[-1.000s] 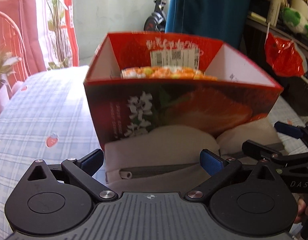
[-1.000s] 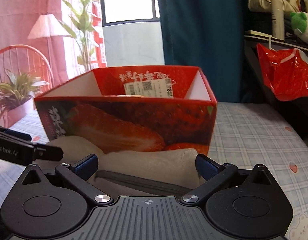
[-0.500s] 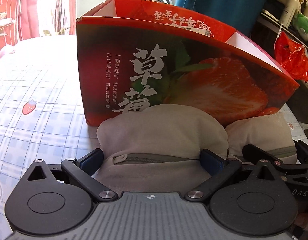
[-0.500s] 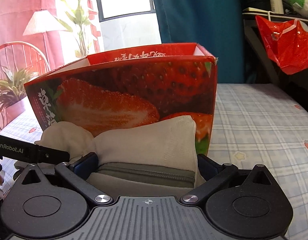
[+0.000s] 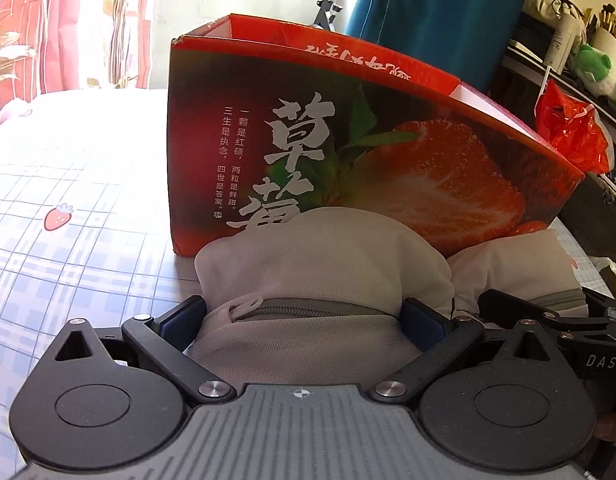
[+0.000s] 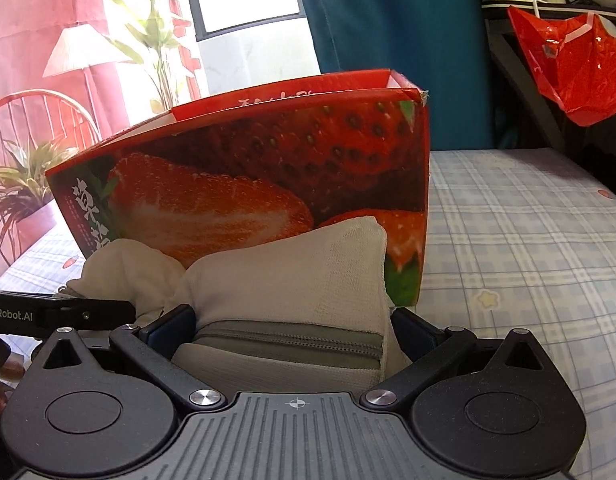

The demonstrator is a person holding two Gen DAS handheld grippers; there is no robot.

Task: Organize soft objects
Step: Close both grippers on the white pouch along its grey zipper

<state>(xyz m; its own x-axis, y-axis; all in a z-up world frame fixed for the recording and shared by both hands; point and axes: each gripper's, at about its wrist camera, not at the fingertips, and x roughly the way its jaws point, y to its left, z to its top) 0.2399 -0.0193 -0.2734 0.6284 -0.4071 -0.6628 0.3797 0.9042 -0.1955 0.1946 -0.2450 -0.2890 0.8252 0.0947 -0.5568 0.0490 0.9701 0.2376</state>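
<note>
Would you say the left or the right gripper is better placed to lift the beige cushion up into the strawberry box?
Neither clearly. The left gripper and right gripper each clamp an end of the beige cushion, low against the front wall of the strawberry box. Both probably must rise together.

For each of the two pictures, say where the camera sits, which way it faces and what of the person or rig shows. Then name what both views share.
Left wrist: on the left gripper, facing forward at the strawberry box; its jaws clamp a beige zipped pouch; the right gripper shows at the right edge.
Right wrist: on the right gripper, facing the same box's right end; the left gripper shows at the left edge.
Shared: box, pouch, checked cloth, red bag.
</note>
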